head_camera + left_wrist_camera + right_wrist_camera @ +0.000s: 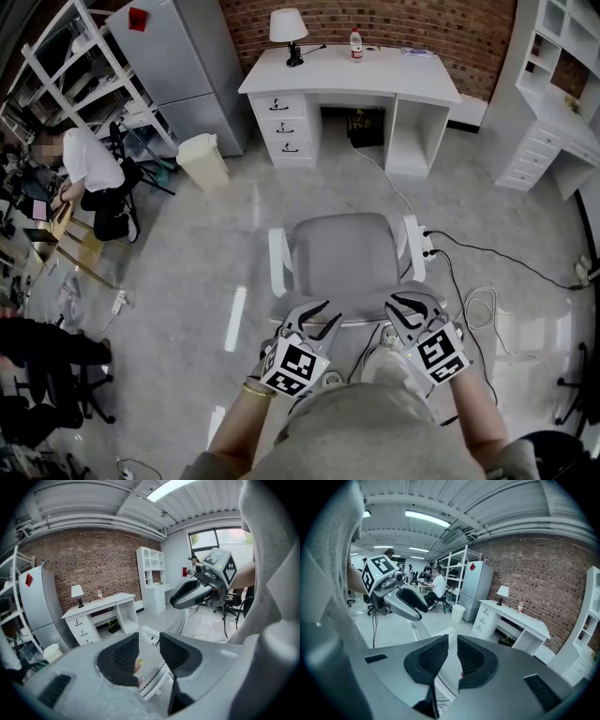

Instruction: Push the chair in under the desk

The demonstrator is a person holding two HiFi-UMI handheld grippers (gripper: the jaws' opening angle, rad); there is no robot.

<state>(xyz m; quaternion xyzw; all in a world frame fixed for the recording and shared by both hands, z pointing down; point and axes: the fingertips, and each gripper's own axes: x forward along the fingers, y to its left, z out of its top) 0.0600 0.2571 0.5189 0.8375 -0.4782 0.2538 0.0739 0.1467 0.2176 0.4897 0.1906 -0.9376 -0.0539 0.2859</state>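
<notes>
Head view, waste bin point(203, 161) beside desk point(375, 75), contents unclear

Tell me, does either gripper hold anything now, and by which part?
Nothing is held. The left gripper is open, the right gripper shut on nothing, both near the chair.

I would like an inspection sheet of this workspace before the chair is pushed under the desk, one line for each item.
Surface: glossy grey floor.
Job's things: grey chair stands apart from white desk, not under it.
Clutter: lamp and bottle on desk; bin beside it.
Grippers: left gripper open, right gripper shut, both empty, over chair's back.
Cables: power strip and loose cables on floor beside chair.
Surroundings: brick wall, fridge, shelves, seated person.
</notes>
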